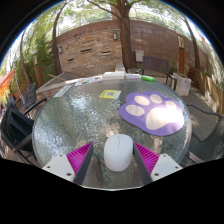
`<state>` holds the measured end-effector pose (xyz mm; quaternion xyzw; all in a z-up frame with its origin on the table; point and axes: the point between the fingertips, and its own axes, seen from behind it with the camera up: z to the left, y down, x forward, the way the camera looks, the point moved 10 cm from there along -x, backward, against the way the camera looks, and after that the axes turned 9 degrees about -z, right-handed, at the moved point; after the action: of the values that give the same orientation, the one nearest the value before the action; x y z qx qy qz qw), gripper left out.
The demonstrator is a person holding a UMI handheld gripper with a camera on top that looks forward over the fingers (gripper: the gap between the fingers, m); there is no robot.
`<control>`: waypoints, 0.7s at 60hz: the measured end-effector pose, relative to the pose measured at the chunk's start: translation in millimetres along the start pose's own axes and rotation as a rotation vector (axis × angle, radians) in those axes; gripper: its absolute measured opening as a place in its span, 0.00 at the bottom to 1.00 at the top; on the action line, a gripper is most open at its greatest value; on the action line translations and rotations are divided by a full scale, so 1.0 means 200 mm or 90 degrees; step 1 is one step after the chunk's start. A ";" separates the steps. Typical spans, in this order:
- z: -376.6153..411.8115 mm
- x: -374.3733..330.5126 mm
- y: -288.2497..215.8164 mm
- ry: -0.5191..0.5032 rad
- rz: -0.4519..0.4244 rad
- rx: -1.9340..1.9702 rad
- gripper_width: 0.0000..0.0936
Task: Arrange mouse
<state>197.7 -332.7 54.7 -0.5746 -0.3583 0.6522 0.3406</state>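
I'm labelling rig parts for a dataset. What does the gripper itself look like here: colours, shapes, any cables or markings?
The gripper shows two fingers, each with a light grey or white outer body and a magenta pad on its inner face. The pads look wedge-shaped and ribbed, tapering toward the tips. No cables, printed markings, hand or sleeve are visible in this view.
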 end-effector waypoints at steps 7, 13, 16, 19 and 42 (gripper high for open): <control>-0.03 0.07 0.00 0.027 0.014 -0.052 0.60; -0.02 0.08 0.00 0.009 0.014 -0.079 0.52; -0.01 0.09 -0.01 -0.002 0.015 -0.086 0.48; -0.01 0.09 -0.01 -0.010 0.024 -0.090 0.44; 0.11 0.01 -1.00 -0.134 -0.211 -0.059 0.39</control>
<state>181.7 -230.5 227.0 -0.4516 -0.5112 0.6263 0.3775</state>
